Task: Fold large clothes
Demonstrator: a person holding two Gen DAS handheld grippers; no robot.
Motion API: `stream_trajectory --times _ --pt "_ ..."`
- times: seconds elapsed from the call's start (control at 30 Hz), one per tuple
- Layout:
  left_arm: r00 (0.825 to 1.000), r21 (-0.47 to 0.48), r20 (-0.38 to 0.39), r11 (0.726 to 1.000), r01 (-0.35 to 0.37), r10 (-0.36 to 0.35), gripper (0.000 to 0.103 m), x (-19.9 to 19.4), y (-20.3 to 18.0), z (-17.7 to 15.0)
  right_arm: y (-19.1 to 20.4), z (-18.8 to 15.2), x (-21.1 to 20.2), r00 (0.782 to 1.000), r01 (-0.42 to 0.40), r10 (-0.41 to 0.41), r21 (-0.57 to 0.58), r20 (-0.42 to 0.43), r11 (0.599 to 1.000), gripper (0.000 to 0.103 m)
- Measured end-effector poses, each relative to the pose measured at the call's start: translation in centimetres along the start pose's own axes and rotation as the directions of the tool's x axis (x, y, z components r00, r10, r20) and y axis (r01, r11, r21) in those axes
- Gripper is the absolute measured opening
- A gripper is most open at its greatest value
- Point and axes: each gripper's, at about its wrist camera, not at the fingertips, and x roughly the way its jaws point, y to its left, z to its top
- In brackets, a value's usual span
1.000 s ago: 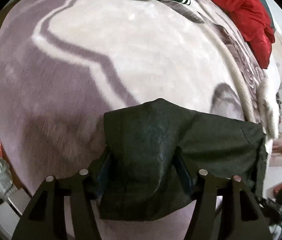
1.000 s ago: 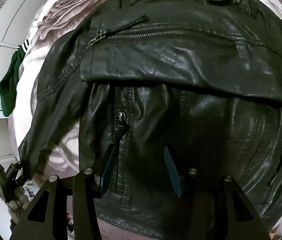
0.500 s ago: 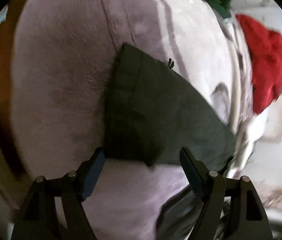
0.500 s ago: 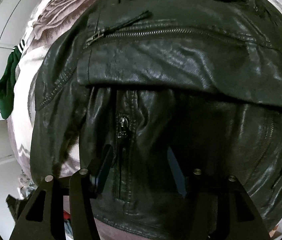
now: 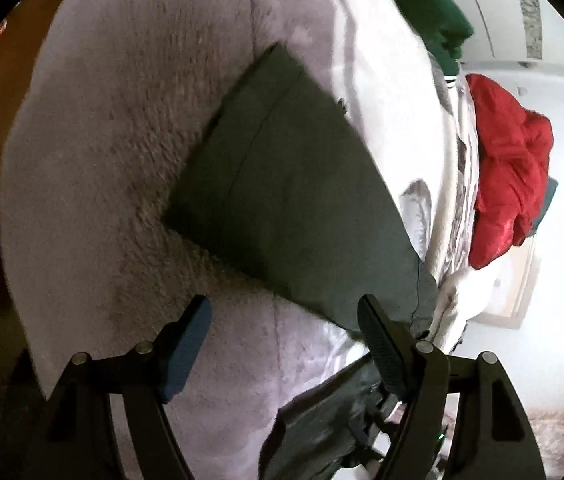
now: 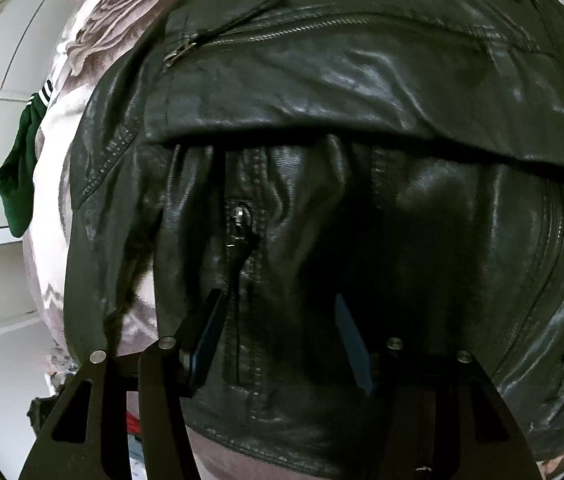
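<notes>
L claw point(image 5: 282, 336) apart over blanket point(image 5: 122, 160) w/ dark sleeve point(image 5: 282, 184) lying flat; R claw point(image 6: 278, 332) apart, straddling black leather jacket point(image 6: 322, 120).

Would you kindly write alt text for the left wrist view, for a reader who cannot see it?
The open left tongs hover empty above a pale plush blanket, just short of a dark sleeve lying flat and pointing away. A red garment and a green garment lie at the blanket's far edge.
</notes>
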Motion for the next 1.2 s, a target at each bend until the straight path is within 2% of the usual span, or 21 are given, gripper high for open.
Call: stream_trajectory --times 0.07,0.13,0.23,0.27,0.3,0.33,0.4,0.47,0.57,0.67,0.7,0.73,0.8,0.83,0.87,0.9,0.93,0.97,1.03,1.07,1.2 --pt "0.998 -0.002 0.057 1.0 0.022 -0.022 0.073 0.4 -0.2 0.7 -0.4 0.0 0.1 1.0 -0.015 0.015 0.014 0.006 1.0 0.059" --pt "0.992 0.003 0.126 1.0 -0.001 0.0 0.073 1.2 -1.2 1.9 -0.5 0.0 0.0 0.999 -0.028 0.028 0.016 0.019 0.999 0.059" --pt "0.973 -0.016 0.228 1.0 -0.018 0.021 0.07 1.3 -2.3 2.8 -0.7 0.0 0.0 0.999 -0.038 0.038 0.009 0.031 0.999 0.059" --pt "0.963 0.032 0.269 0.999 -0.03 0.02 0.041 0.9 -3.1 2.8 -0.7 0.0 -0.1 0.999 -0.037 0.037 0.005 0.036 0.999 0.059" --pt "0.952 0.103 0.303 0.991 -0.083 0.048 0.014 0.7 -4.4 2.7 -0.9 0.0 -0.3 0.999 -0.033 0.033 0.001 0.041 0.999 0.059" --pt "0.945 0.17 0.322 0.977 -0.125 0.065 0.008 0.6 -5.8 2.6 -1.0 0.1 -0.5 0.998 -0.031 0.031 -0.003 0.046 1.0 0.059" --pt "0.932 0.289 0.361 0.945 -0.154 0.042 0.008 -0.1 -8.6 2.4 -1.5 0.0 -1.2 0.998 -0.03 0.03 -0.007 0.062 1.0 0.059" --pt "0.93 0.363 0.366 0.919 -0.157 0.014 0.008 -0.7 -10.8 2.2 -2.3 0.2 -2.1 0.996 -0.041 0.041 -0.005 0.075 0.999 0.059" --pt "0.922 0.508 0.387 0.841 -0.188 -0.028 0.007 -2.4 -14.8 0.6 -4.1 0.6 -3.4 0.994 -0.058 0.057 0.004 0.093 0.998 0.059" --pt "0.915 0.668 0.39 0.715 -0.204 -0.102 0.007 -3.4 -21.7 -2.7 -6.6 0.8 -5.0 0.99 -0.08 0.075 0.036 0.117 0.996 0.059" --pt "0.917 0.716 0.376 0.669 -0.198 -0.131 0.007 -3.7 -23.5 -4.4 -7.5 0.9 -5.5 0.989 -0.089 0.082 0.048 0.125 0.995 0.059" --pt "0.92 0.748 0.362 0.636 -0.19 -0.15 0.006 -3.4 -25.2 -5.3 -8.6 1.0 -6.3 0.986 -0.101 0.092 0.066 0.136 0.993 0.059" --pt "0.938 0.828 0.295 0.539 -0.156 -0.182 0.006 -3.2 -28.6 -9.3 -10.7 0.9 -7.8 0.982 -0.119 0.103 0.096 0.158 0.988 0.059" --pt "0.946 0.87 0.257 0.474 -0.138 -0.197 0.006 -2.6 -30.8 -12.1 -11.5 0.8 -8.5 0.98 -0.126 0.106 0.108 0.171 0.986 0.059" --pt "0.953 0.895 0.225 0.429 -0.121 -0.202 0.006 -1.9 -32.3 -14.0 -12.6 0.7 -9.4 0.977 -0.131 0.107 0.118 0.186 0.984 0.059" --pt "0.965 0.929 0.165 0.36 -0.084 -0.202 0.006 -0.6 -34.0 -17.3 -13.9 0.7 -10.2 0.974 -0.134 0.107 0.126 0.202 0.983 0.059" --pt "0.972 0.948 0.118 0.313 -0.05 -0.202 0.006 0.4 -34.9 -19.9 -14.6 0.6 -10.8 0.971 -0.136 0.105 0.133 0.215 0.982 0.059" --pt "0.978 0.961 0.075 0.277 -0.018 -0.197 0.006 1.5 -35.7 -22.0 -16.0 0.5 -11.8 0.966 -0.141 0.103 0.147 0.239 0.979 0.059" --pt "0.987 0.981 -0.039 0.182 0.068 -0.154 0.006 4.8 -36.8 -27.5 -18.6 0.4 -13.2 0.956 -0.159 0.105 0.183 0.273 0.97 0.059" --pt "0.988 0.984 -0.083 0.144 0.101 -0.129 0.006 6.3 -36.9 -30.0 -19.9 0.3 -13.8 0.951 -0.168 0.104 0.204 0.291 0.964 0.059" --pt "0.972 0.972 -0.231 -0.022 0.232 0.034 0.005 13.6 -34.9 -40.8 -24.7 -0.3 -15.7 0.936 -0.186 0.084 0.277 0.343 0.943 0.059"
